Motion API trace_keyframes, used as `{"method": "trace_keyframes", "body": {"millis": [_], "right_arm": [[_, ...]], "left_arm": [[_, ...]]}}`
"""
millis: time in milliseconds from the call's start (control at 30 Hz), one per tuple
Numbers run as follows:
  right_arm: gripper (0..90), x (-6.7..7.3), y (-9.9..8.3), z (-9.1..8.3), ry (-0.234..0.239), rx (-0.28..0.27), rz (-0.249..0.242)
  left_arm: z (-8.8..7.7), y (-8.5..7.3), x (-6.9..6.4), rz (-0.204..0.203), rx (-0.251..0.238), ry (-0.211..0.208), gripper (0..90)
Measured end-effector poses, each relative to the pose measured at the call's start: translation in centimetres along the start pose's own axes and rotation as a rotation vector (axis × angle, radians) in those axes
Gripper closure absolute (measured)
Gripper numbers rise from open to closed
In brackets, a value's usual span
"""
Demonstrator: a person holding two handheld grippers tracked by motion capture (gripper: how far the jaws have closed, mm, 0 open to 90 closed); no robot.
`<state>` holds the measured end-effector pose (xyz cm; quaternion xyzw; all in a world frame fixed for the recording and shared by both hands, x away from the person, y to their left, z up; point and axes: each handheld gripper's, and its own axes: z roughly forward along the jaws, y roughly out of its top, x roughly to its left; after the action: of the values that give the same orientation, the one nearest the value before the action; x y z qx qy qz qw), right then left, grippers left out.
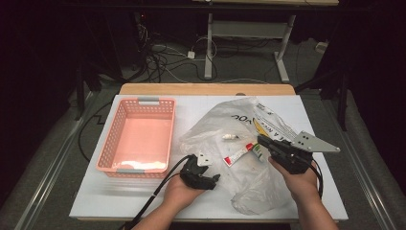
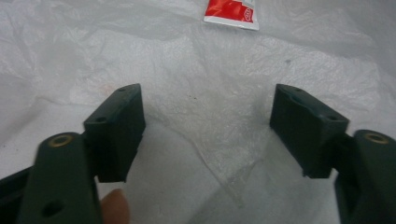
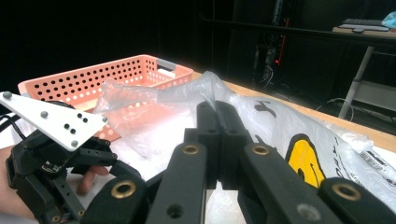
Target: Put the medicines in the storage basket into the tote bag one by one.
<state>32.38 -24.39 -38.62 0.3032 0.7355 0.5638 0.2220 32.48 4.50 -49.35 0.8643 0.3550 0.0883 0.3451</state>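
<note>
One white table (image 1: 119,196), dark room; left gripper (image 2: 208,135) open, right gripper (image 3: 218,140) pinching plastic bag (image 1: 215,129).

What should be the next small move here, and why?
Probably close the left hand-held gripper on the plastic bag: its jaws stand apart over the film near the bag's edge, while the right hand-held gripper is shut on the bag, lifting a fold. That would open the bag toward the tube.

Place: you seem to be in a lab, dim beyond the surface (image 1: 143,201).
Signs: floor cables (image 1: 163,57), desk frame (image 1: 249,43).
</note>
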Motion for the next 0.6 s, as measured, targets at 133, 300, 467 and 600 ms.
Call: {"method": "trace_keyframes", "body": {"millis": [133, 300, 467, 600], "right_arm": [[90.0, 0.09, -0.11, 0.12, 0.005, 0.005, -0.003], [90.0, 0.15, -0.21, 0.18, 0.006, 0.012, -0.003], [90.0, 0.20, -0.19, -0.01, 0.005, 0.010, -0.007], [90.0, 0.29, -0.20, -0.08, 0.006, 0.005, -0.006]], "left_arm": [[-0.19, -0.26, -0.68, 0.052, -0.022, -0.035, 52.6], [-0.21, -0.35, -0.72, 0.076, -0.030, -0.072, 74.5], [-0.22, -0.40, -0.79, 0.086, -0.033, -0.085, 88.4], [-0.36, -0.51, -0.25, 0.048, -0.047, -0.118, 88.6]]}}
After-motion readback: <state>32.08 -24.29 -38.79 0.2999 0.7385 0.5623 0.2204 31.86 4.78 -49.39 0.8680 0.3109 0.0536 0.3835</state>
